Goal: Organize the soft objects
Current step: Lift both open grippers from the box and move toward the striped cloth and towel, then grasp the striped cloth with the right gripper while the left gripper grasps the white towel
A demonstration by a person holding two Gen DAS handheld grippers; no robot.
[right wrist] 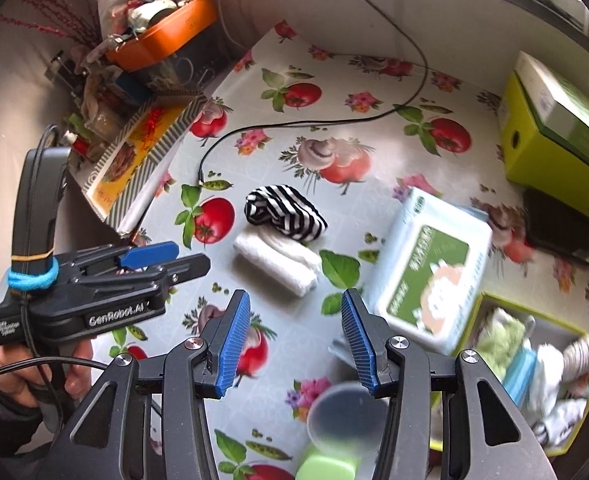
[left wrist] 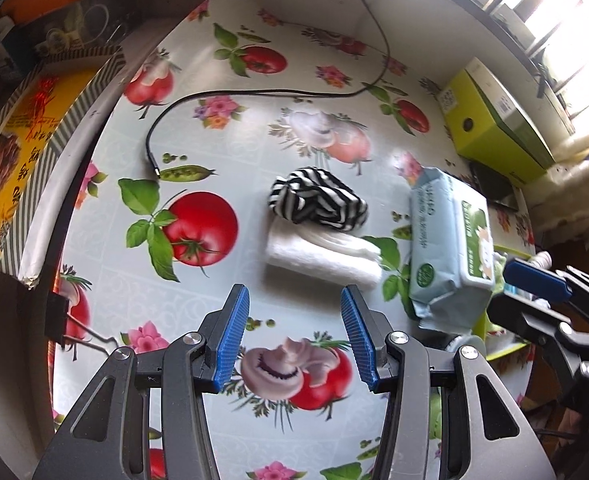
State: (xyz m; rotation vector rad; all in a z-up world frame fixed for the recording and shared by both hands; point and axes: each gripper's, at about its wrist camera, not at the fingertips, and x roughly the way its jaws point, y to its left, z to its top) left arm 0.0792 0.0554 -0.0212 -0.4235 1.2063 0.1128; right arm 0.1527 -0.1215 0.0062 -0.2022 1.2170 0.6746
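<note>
A black-and-white striped cloth (left wrist: pixel 318 197) lies bunched on the table against a rolled white towel (left wrist: pixel 322 254); both also show in the right wrist view, cloth (right wrist: pixel 284 210) and towel (right wrist: pixel 274 258). A pack of wet wipes (left wrist: pixel 448 248) lies to their right, tilted and blurred in the right wrist view (right wrist: pixel 428 266). My left gripper (left wrist: pixel 294 336) is open and empty, just short of the towel. My right gripper (right wrist: pixel 296 340) is open and empty, above the table between towel and wipes. A green bin (right wrist: pixel 482 300) at the right holds several soft items.
A black cable (left wrist: pixel 254 94) crosses the flowered tablecloth (left wrist: pixel 198 296). A lime-green box (left wrist: pixel 490 120) stands at the far right. A printed box (left wrist: pixel 22 152) and an orange tray (right wrist: pixel 166 36) of clutter sit at the left. A blurred round lid (right wrist: pixel 344 416) sits near my right gripper.
</note>
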